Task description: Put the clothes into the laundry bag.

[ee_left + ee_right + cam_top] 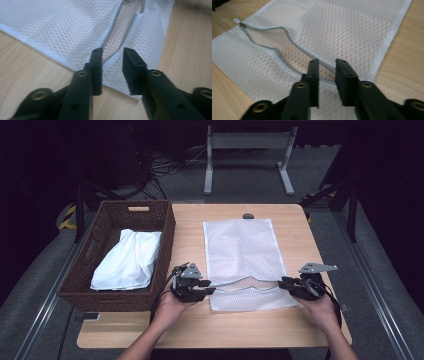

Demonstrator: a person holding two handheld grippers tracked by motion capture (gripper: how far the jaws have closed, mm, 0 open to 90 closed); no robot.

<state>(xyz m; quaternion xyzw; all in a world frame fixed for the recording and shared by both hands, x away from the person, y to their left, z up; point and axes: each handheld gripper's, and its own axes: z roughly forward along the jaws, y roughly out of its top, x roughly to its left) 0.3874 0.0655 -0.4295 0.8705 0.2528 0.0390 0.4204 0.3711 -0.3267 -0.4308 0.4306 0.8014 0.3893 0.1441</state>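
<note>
Brown wicker basket (117, 292) holding folded white cloth (128, 260), frame left. White mesh zip bag (243, 250) flat on wooden bench (190, 325), centre. Left claw (209, 291) and right claw (281, 283) at bag's opening ends, jaws parted, clamping nothing.

I saw a white mesh bag (243, 251) of soft netted cloth on the smooth, matt wood table (190, 322), a rough woven wicker basket (111, 295) (dark brown), and matt black plastic jaws.
</note>
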